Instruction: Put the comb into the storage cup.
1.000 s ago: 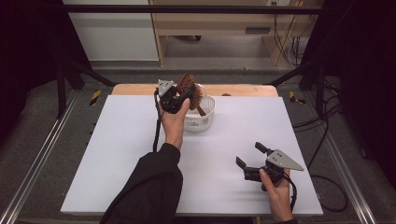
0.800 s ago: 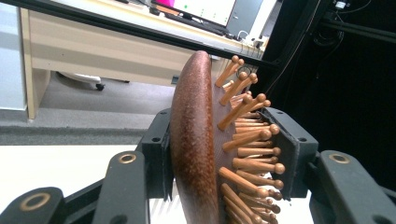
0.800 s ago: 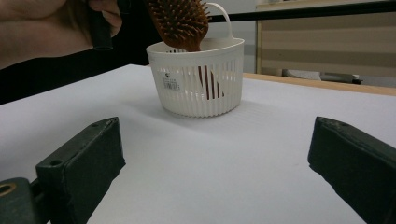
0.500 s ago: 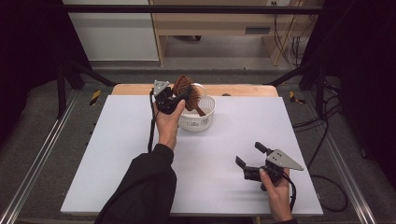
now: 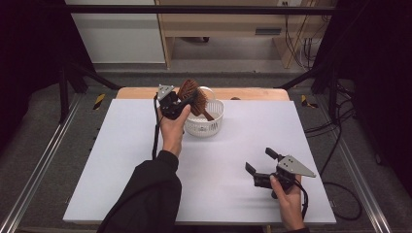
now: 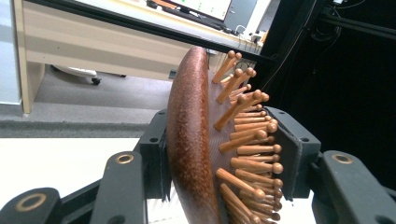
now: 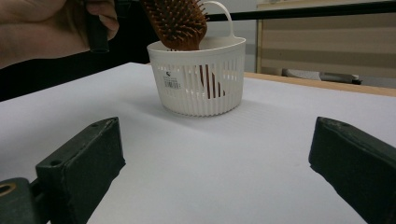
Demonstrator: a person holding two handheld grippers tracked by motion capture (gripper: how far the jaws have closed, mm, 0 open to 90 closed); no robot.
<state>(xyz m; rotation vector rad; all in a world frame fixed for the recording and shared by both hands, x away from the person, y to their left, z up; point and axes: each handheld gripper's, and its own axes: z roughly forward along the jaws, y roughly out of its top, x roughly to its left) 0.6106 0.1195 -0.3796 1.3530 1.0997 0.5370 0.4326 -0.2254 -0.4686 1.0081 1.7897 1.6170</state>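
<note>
A brown wooden hairbrush point(image 5: 188, 91) with peg bristles stands tilted over a white slatted basket point(image 5: 214, 125) at the table's far middle, its handle down inside the basket. My left gripper point(image 5: 186, 100) is shut on the brush head point(image 6: 191, 135): one pad lies on its smooth back, the other against the bristle tips. From the right gripper view the brush point(image 7: 180, 23) and basket point(image 7: 201, 88) sit straight ahead, beyond the open jaws. My right gripper point(image 5: 260, 160) rests open near the front right of the table, nothing between its fingers.
The white table top point(image 5: 121, 160) spreads wide around the basket, with a wooden strip point(image 5: 252, 93) along its far edge. Metal frame rails point(image 5: 46, 160) run down both sides. A desk and cables stand behind the table.
My left hand has shifted slightly to the left with the brush still in the jaws. The right gripper has stayed where it was.
</note>
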